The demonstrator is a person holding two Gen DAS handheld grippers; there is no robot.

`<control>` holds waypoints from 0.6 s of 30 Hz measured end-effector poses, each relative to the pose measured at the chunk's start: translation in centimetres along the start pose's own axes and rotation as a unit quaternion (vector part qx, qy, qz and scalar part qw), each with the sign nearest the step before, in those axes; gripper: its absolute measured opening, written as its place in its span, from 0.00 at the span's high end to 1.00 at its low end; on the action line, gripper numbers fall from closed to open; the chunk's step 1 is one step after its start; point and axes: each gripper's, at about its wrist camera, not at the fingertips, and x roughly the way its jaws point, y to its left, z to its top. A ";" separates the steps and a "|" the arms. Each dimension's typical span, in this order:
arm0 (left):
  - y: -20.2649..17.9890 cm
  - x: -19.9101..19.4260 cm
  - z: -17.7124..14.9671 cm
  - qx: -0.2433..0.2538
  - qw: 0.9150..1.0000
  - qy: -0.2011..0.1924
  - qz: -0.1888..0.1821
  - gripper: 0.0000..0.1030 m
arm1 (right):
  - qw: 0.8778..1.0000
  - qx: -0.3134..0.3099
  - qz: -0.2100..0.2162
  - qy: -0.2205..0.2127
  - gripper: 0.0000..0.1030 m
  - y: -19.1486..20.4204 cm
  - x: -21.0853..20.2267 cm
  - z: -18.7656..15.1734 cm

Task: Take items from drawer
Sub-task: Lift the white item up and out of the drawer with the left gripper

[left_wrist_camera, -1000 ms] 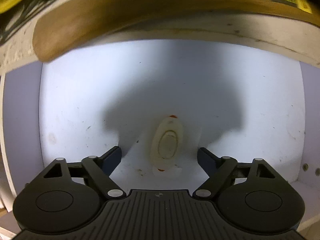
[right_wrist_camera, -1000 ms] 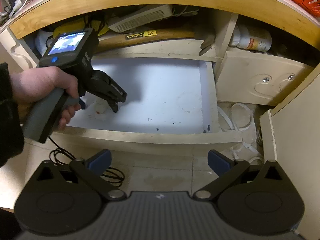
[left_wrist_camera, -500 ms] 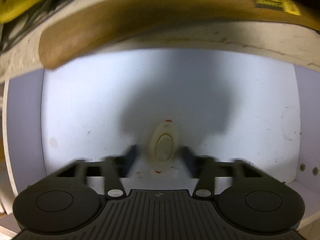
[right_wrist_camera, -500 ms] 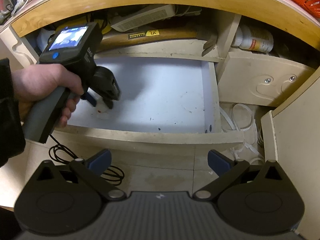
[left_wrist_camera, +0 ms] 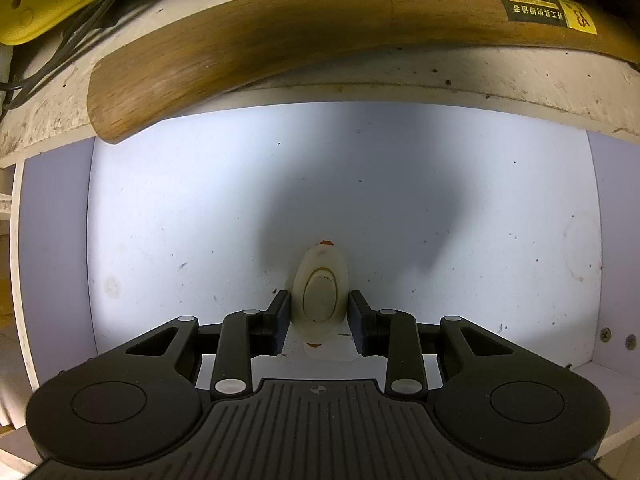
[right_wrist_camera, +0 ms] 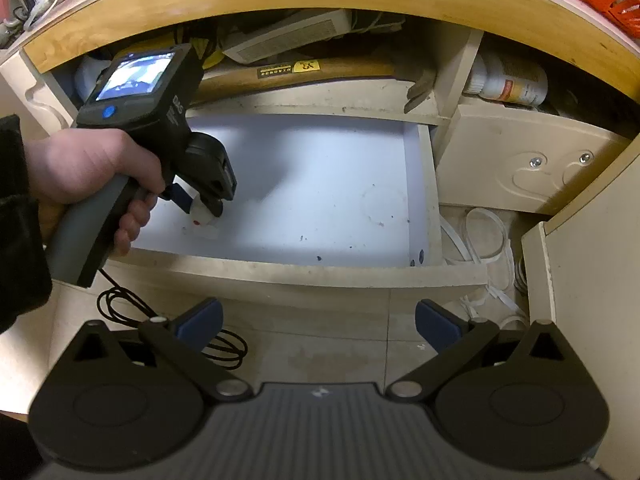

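- Now the left tongs [left_wrist_camera: 319, 316] are pinching a small cream oval remote [left_wrist_camera: 320, 298] (red dots at both ends) low in the white drawer [left_wrist_camera: 160, 220].
- The right tongs [right_wrist_camera: 318, 322] are hanging spread outside the drawer's front wall.
- A wooden hammer handle [left_wrist_camera: 280, 32] is lying behind the drawer.

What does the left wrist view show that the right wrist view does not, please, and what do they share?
Only the left wrist view shows the left tool shut on the small white oval thing, both pads against its sides, and a yellow plastic piece behind the drawer.

Only the right wrist view shows the hand, the open right tool above the floor, a black cable, a white bottle and white straps.

Both show the white drawer floor and the wooden hammer handle.
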 end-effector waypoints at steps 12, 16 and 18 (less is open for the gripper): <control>0.8 -1.8 -1.0 -0.014 1.000 -0.001 -0.010 0.71 | 1.000 -0.002 -0.001 -0.005 0.00 0.1 -0.1 -0.1; 0.9 -3.4 -1.4 -0.009 1.000 0.002 -0.014 0.71 | 1.000 -0.006 -0.001 -0.007 0.00 0.3 -0.2 -0.1; 0.9 -4.2 -1.7 -0.007 1.000 0.004 -0.013 0.71 | 1.000 -0.008 -0.001 -0.008 0.00 0.5 -0.2 -0.1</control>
